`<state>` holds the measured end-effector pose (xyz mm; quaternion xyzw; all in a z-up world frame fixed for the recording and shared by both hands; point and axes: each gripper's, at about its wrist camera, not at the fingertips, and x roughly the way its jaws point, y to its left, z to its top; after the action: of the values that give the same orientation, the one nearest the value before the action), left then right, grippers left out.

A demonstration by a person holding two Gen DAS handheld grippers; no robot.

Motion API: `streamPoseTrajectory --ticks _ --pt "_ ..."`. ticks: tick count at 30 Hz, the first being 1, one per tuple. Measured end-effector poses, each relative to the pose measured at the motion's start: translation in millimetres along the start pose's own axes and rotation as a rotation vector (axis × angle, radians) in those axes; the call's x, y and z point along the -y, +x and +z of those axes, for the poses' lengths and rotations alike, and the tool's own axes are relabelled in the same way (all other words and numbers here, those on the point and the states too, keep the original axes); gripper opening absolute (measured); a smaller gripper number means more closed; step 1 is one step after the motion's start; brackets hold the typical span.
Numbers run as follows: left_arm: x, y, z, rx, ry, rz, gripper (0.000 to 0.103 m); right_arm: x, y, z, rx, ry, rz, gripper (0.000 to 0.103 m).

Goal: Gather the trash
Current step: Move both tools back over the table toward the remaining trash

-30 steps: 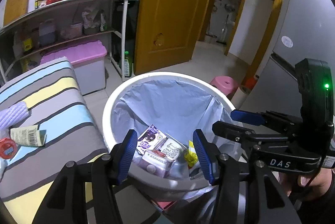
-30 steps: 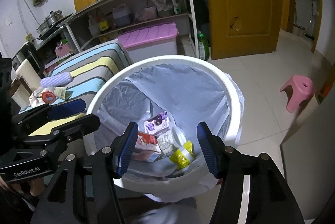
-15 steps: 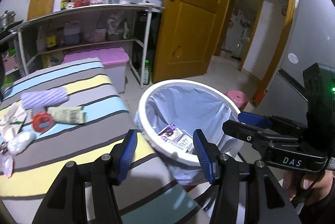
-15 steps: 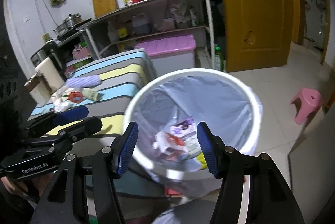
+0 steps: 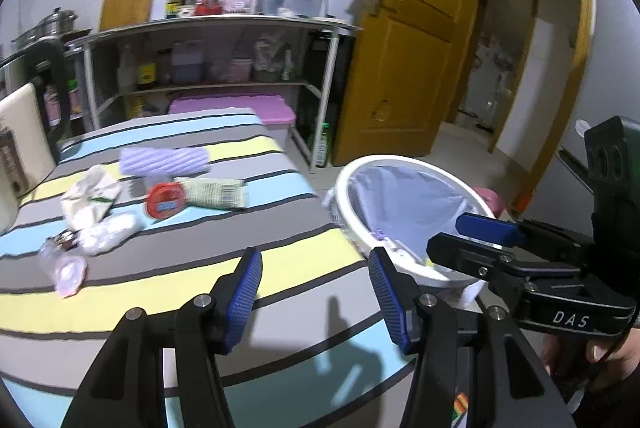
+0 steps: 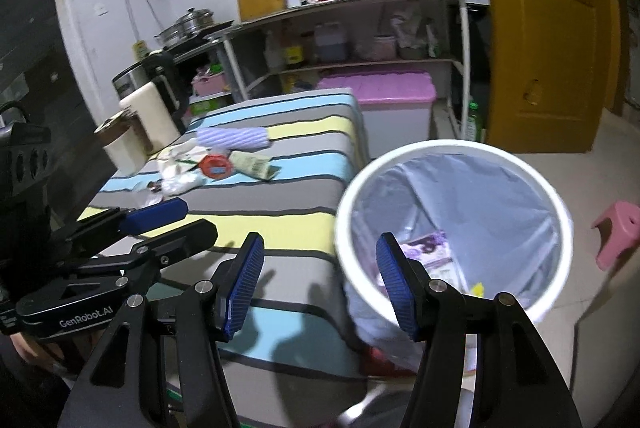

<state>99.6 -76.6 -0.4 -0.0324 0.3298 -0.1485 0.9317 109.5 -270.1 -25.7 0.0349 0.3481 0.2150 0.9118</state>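
Both my claws have swung away from over the bin since a second ago, and now the striped table point(image 5: 168, 260) fills the frame, spreading from nine o'clock right across to the centre in the left wrist view. Next biggest, the white bin point(image 6: 452, 152) with its pale liner sits at three o'clock of the table's edge, just beside it, and I can see cartons and wrappers point(image 6: 430, 248) already lying at the bottom. My left claw point(image 5: 316, 292) hangs over the near stripes with its blue pads spread wide and nothing between them; my right claw point(image 6: 320, 282) is released too, pads apart and bare, straddling the table edge and the bin rim. On to the trash still on the table, all up at ten o'clock from my left claw: the lilac ribbed roll point(image 5: 164, 160) farthest back, the crumpled white wrapper point(image 5: 90, 196) at its eight o'clock, the green-printed packet point(image 5: 214, 192) just beside the red round lid point(image 5: 166, 199), those two touching. Nearer me, a white crumpled wad point(image 5: 108, 234), and smallest, a pinkish clear bit point(image 5: 66, 270) at nine o'clock, blurred.
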Motion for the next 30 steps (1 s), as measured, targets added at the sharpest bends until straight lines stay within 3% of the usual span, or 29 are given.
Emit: streamPoseTrajectory --ticks 14,30 --pt "-53 -25 -17 0.017 -0.093 0.092 0.055 -44 31 5 -0.058 -0.106 0.074 0.059" --pt "-140 -37 -20 0.029 -0.224 0.277 0.055 -73 85 34 -0.104 -0.226 0.097 0.059"
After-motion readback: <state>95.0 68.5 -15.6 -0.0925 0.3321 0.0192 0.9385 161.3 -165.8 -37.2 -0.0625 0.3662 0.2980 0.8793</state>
